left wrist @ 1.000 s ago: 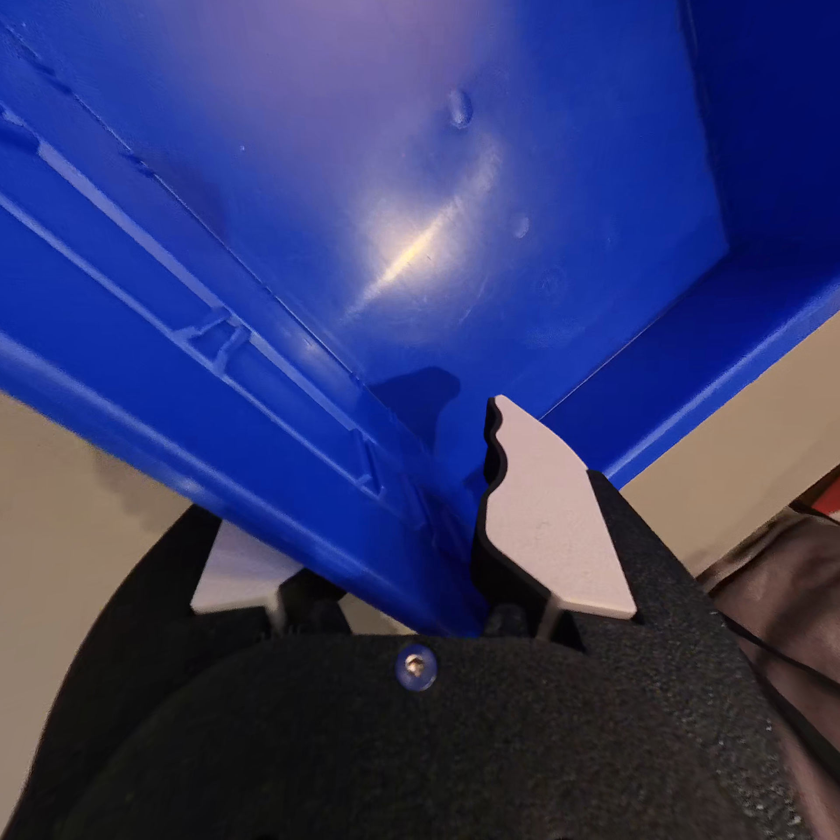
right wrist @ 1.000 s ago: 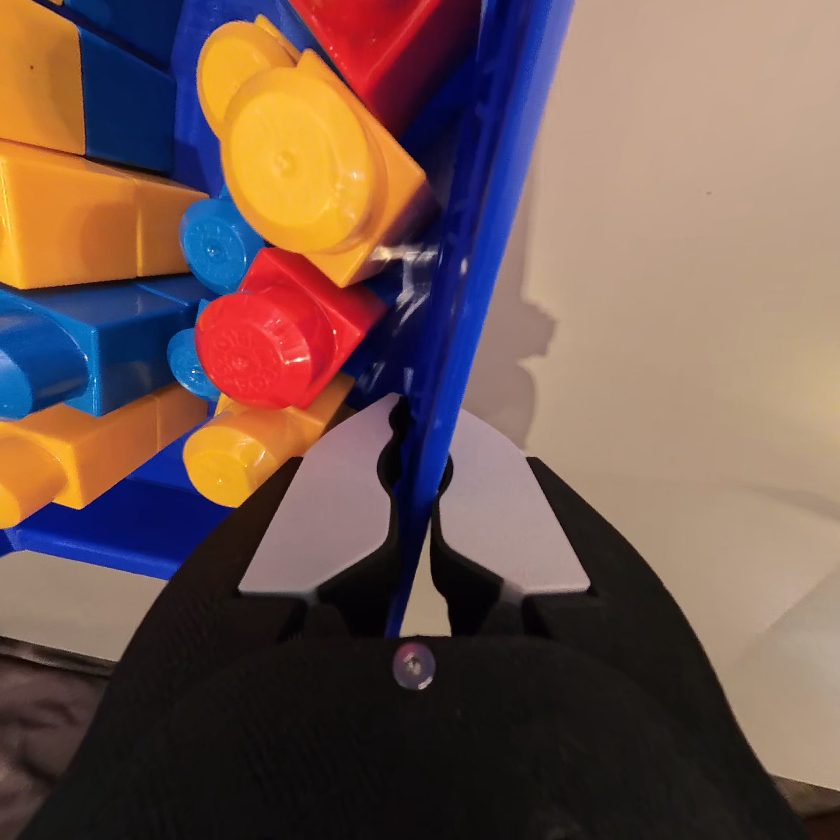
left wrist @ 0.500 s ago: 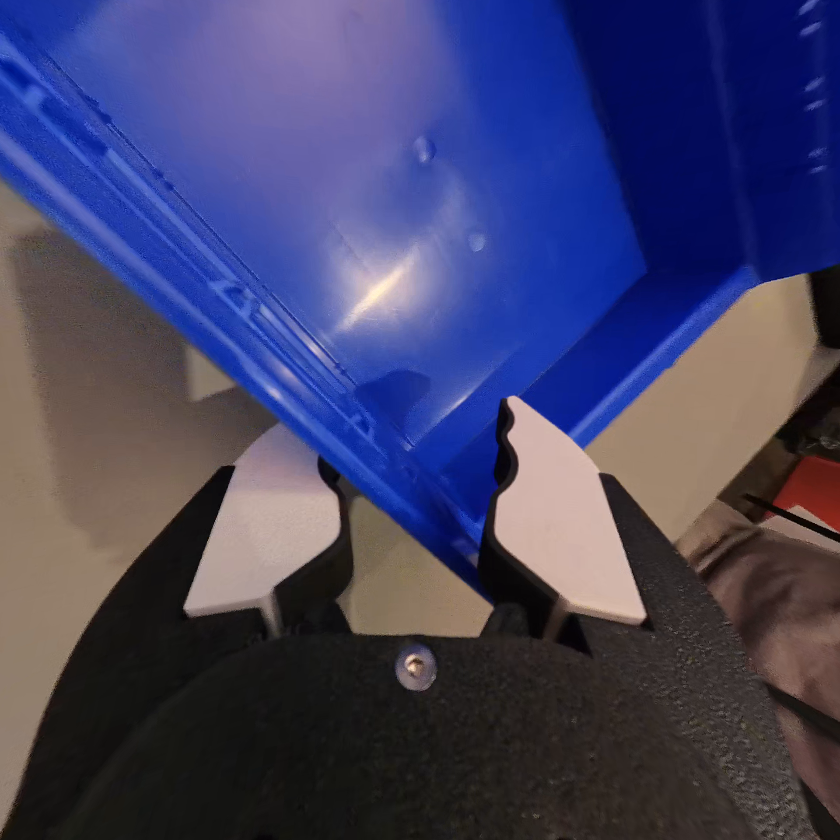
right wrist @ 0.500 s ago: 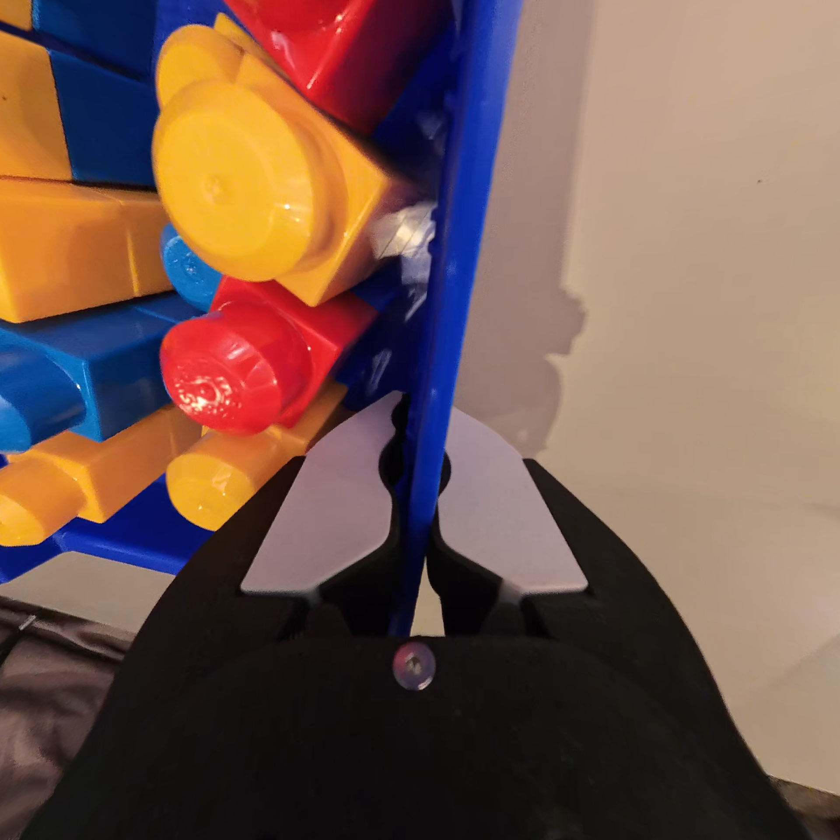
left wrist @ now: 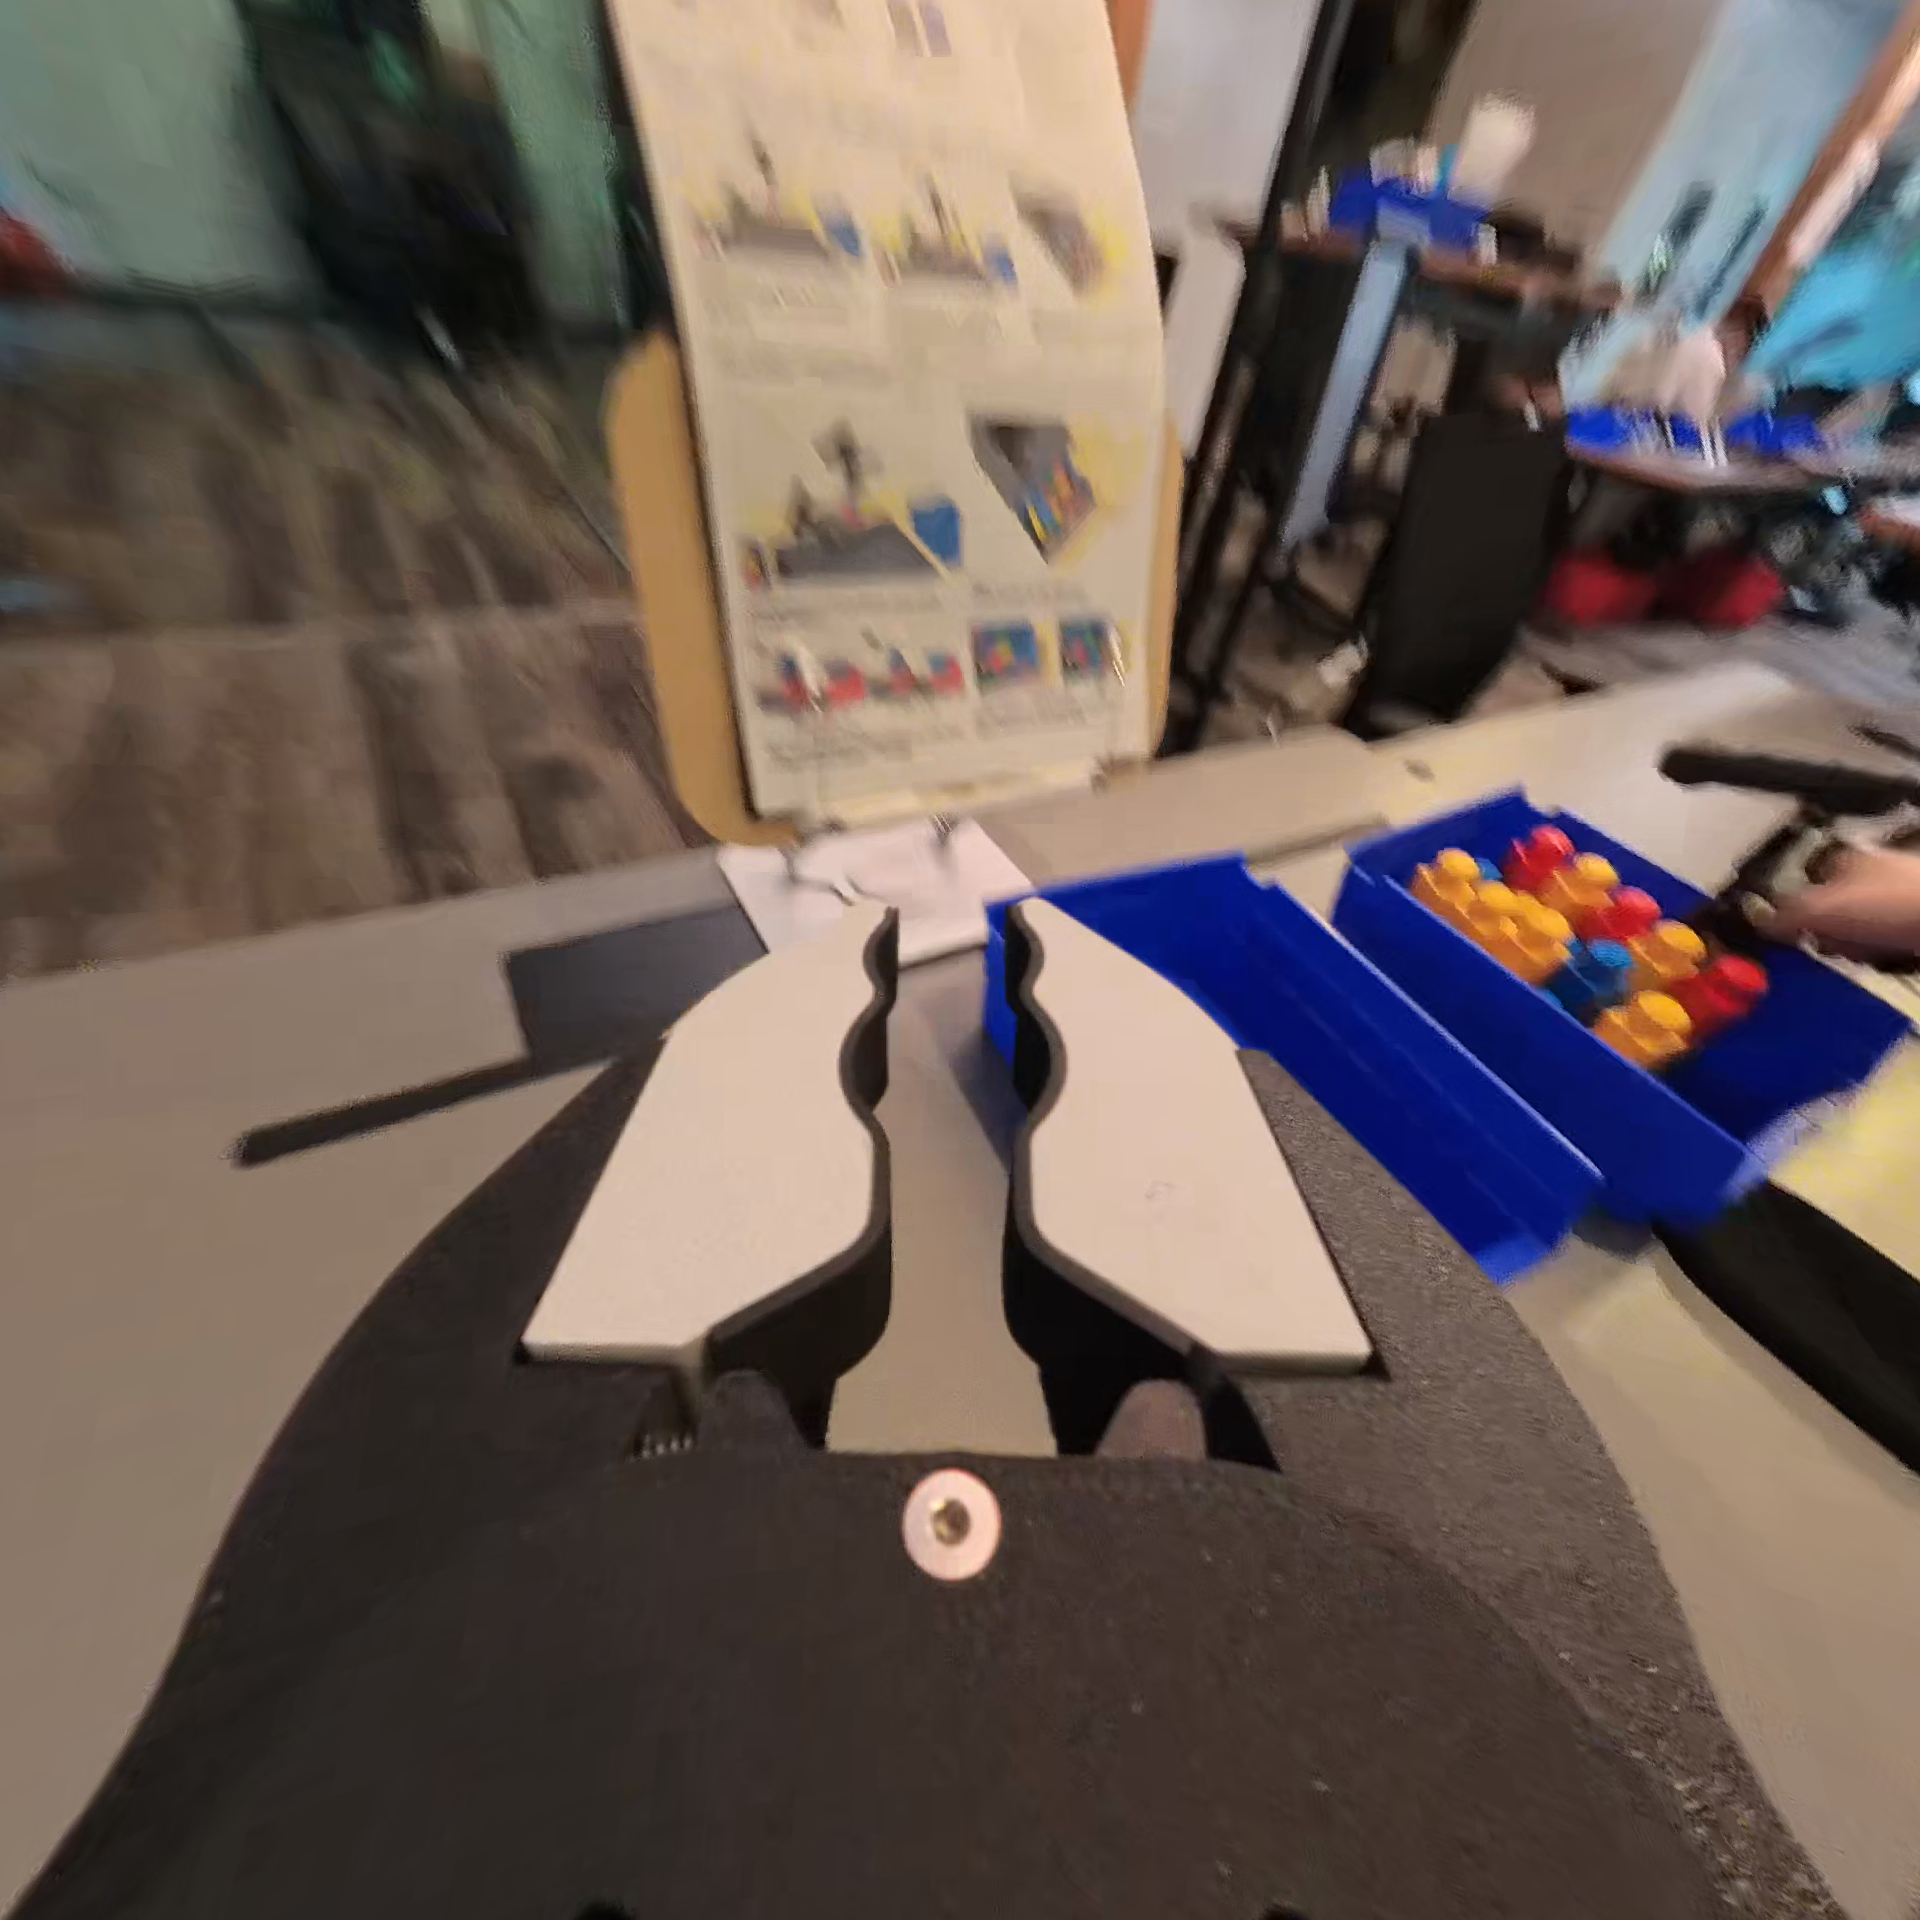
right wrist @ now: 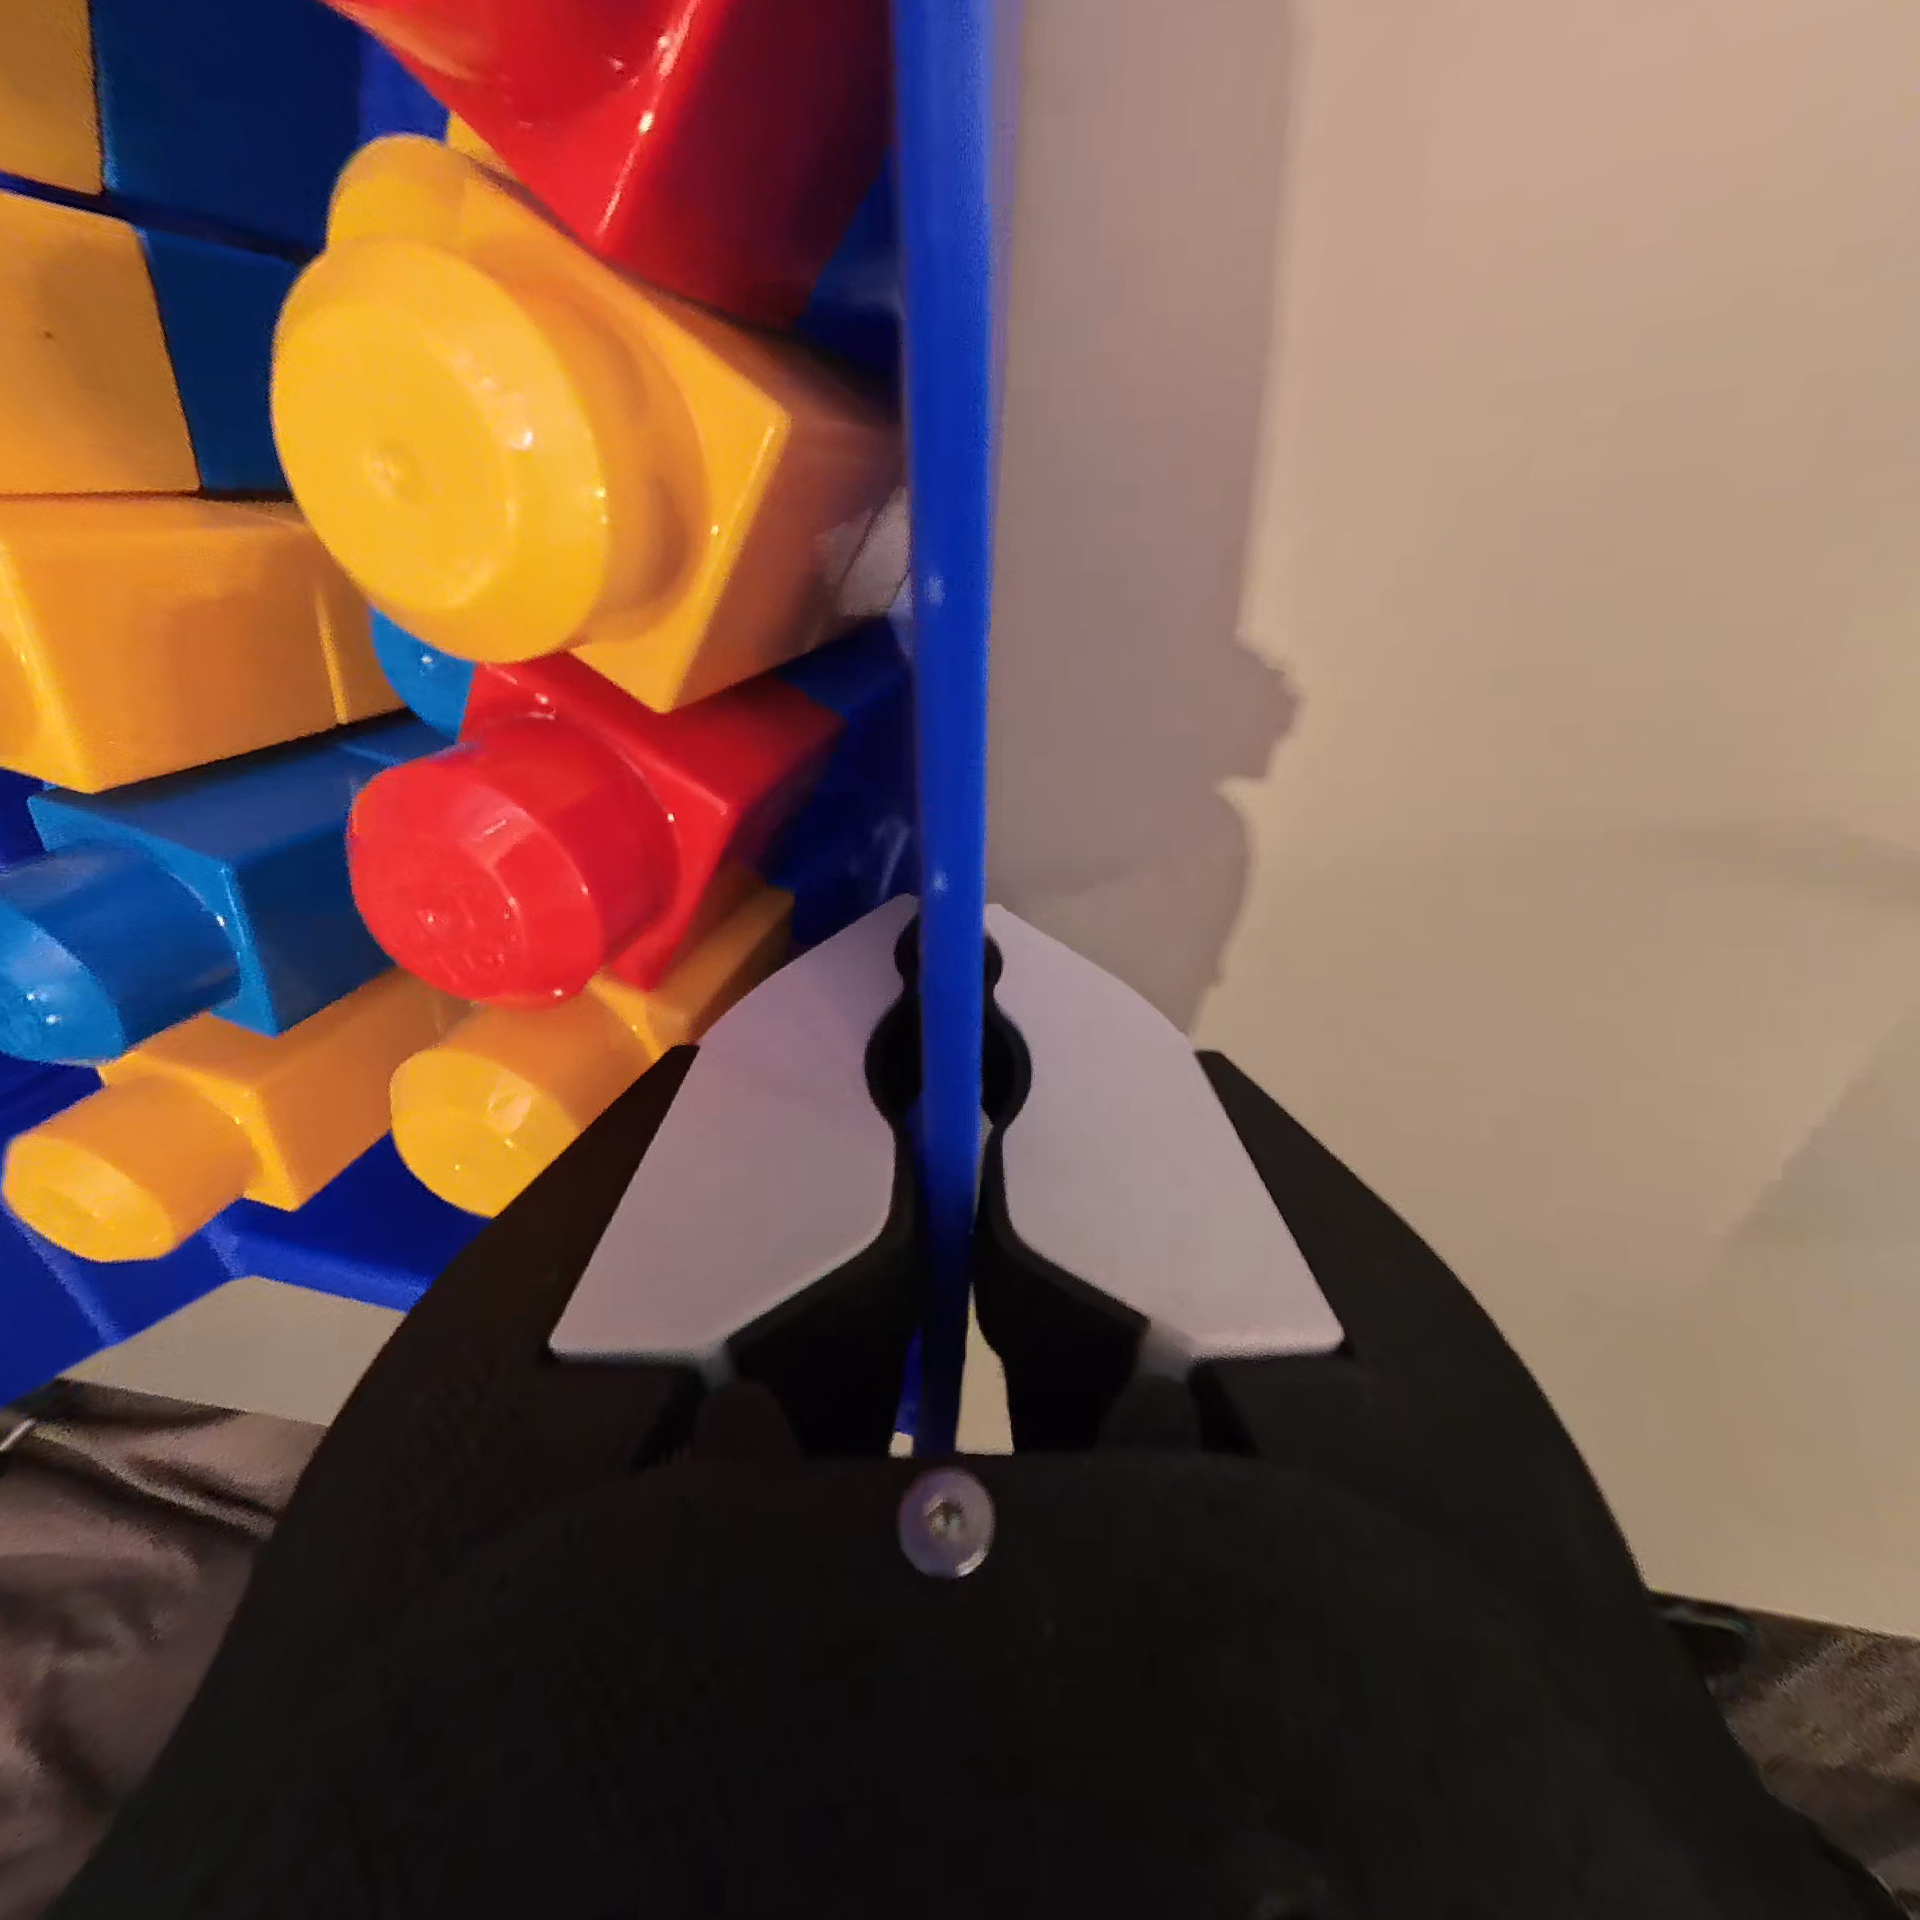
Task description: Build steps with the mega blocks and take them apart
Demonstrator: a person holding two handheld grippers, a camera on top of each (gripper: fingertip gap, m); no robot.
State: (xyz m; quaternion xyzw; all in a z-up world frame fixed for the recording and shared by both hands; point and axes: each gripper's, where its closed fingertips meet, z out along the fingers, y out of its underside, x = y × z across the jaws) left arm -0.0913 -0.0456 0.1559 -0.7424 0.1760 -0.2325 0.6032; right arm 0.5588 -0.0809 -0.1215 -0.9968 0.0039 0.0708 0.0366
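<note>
Hand-held gripper on the right (right wrist: 940, 925) was clamped on the thin side wall of a blue plastic bin (right wrist: 940, 436), the wall running up the centre of the right wrist frame between both pads. Yellow, red and blue mega blocks (right wrist: 520, 499) filled the bin at left of that frame, jumbled against the wall. The left hand-held gripper (left wrist: 940, 935) hovered over the grey table (left wrist: 208, 1091) with a narrow gap between its pads and nothing in it. At right of the left wrist frame the loaded bin (left wrist: 1766, 1049) sat just beside an empty blue bin (left wrist: 1299, 997); a picture sheet (left wrist: 914, 416) stood behind. The blocks looked hollow, light, rigid and glossy, likely slippery; flat sides below the studs seemed the best hold. The thin wall could flex under load.
</note>
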